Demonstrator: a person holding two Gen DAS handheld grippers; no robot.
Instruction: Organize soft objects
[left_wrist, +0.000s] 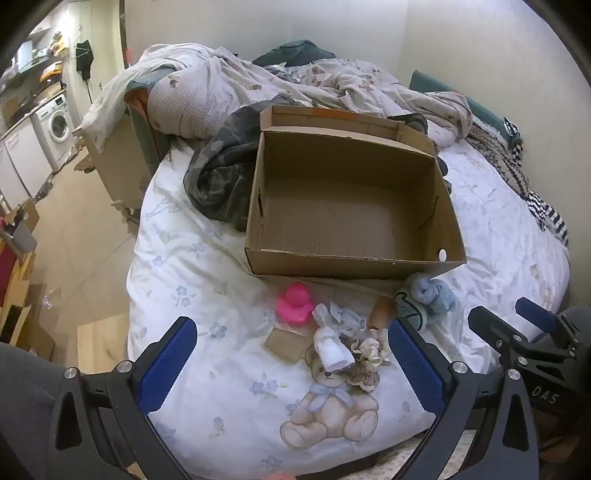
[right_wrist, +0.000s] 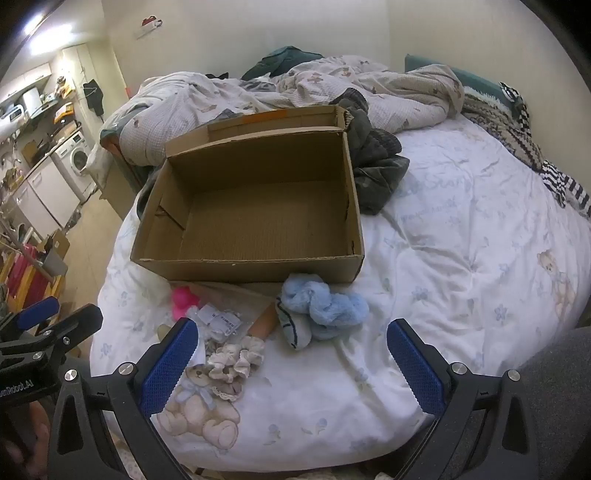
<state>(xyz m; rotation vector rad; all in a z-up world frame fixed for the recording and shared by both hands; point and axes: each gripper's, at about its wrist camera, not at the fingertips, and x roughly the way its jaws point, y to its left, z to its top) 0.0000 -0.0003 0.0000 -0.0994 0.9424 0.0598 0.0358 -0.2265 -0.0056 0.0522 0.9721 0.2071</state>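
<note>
On the bed (left_wrist: 498, 229), an empty cardboard box (left_wrist: 351, 206); before it lie a pink toy duck (left_wrist: 295, 303), blue fluffy socks (right_wrist: 325, 304) and scrunchies (right_wrist: 236, 360). Left hand-held gripper (left_wrist: 291, 354) and right hand-held gripper (right_wrist: 291, 354) hover, jaws wide apart, holding nothing.

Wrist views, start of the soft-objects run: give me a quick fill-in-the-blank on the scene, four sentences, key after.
1. The cardboard box on the bed holds ____.
2. The duck in front of the box is coloured ____.
3. The fluffy yarn-like bundle near the box's front corner is light ____.
4. Both tongs, left and right, stand ____ with nothing between them.

Missing words: nothing; pink; blue; open
</note>
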